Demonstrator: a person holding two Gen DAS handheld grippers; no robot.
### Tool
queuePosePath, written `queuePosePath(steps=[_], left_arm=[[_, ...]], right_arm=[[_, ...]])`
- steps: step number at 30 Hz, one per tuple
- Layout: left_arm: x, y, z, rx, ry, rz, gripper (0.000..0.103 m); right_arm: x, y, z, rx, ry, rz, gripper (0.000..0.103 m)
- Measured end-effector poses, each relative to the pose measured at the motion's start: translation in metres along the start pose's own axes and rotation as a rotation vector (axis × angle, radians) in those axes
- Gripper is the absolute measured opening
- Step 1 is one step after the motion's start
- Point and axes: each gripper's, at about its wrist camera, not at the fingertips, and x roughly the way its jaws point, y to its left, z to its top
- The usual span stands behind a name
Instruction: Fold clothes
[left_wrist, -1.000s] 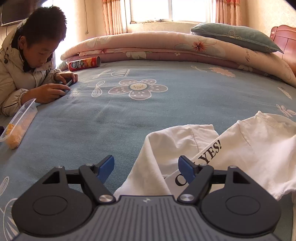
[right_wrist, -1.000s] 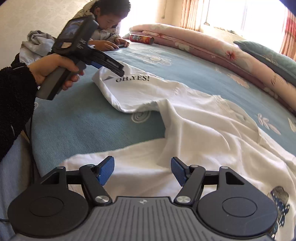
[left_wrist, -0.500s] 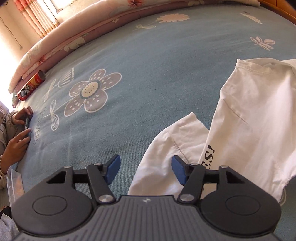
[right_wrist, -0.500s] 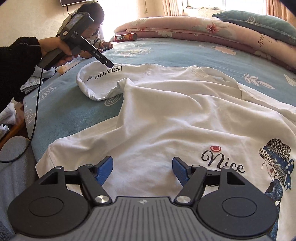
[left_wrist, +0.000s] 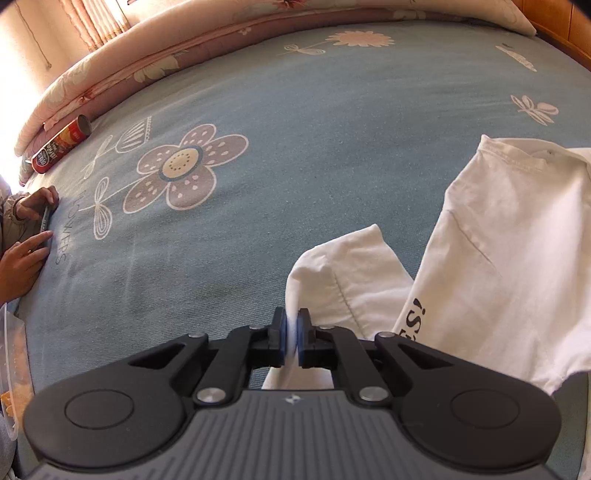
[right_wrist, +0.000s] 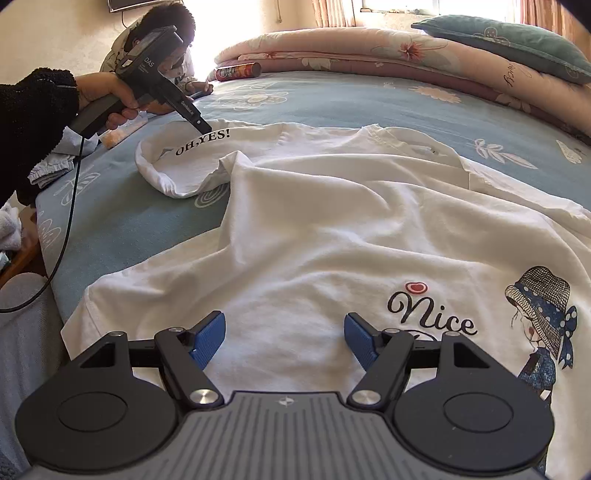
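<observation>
A white T-shirt (right_wrist: 332, 229) lies spread on the blue bed, printed "Nice" with a girl in a hat near me and "OH,YES!" on its far sleeve (right_wrist: 184, 162). In the left wrist view my left gripper (left_wrist: 291, 334) is shut on the hem of that sleeve (left_wrist: 343, 266), white cloth pinched between its blue pads. The right wrist view shows the same left gripper (right_wrist: 202, 127) held by a hand in a black sleeve, its tip at the sleeve. My right gripper (right_wrist: 284, 338) hovers open over the shirt's lower body, with nothing between its fingers.
A seated person (right_wrist: 159, 40) leans on the bed's far left edge with a phone. A red snack can (left_wrist: 61, 147) lies by the rolled pink quilt (right_wrist: 369, 48). A green pillow (right_wrist: 509, 40) tops the quilt. A plastic food box (left_wrist: 11, 365) and crumpled clothes (right_wrist: 55, 166) sit at the left edge.
My left gripper tilted downward onto the sleeve and its jaws shut on the hem. My right gripper moved over the printed lower part of the shirt and stayed open.
</observation>
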Motion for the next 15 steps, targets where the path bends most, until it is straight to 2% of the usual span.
queuePosePath(steps=[6,10,15], left_arm=[[-0.041,0.041,-0.012,-0.148,-0.08,0.135,0.003],[-0.066,0.067,-0.033,-0.225,-0.1,0.172,0.003],[-0.086,0.099,-0.067,-0.362,-0.104,0.168,0.004]], right_arm=[[-0.001,0.0,0.001,0.013,0.002,-0.011,0.075],[-0.001,0.0,0.002,0.015,0.004,-0.02,0.075],[0.0,0.001,0.002,0.018,0.008,-0.028,0.075]])
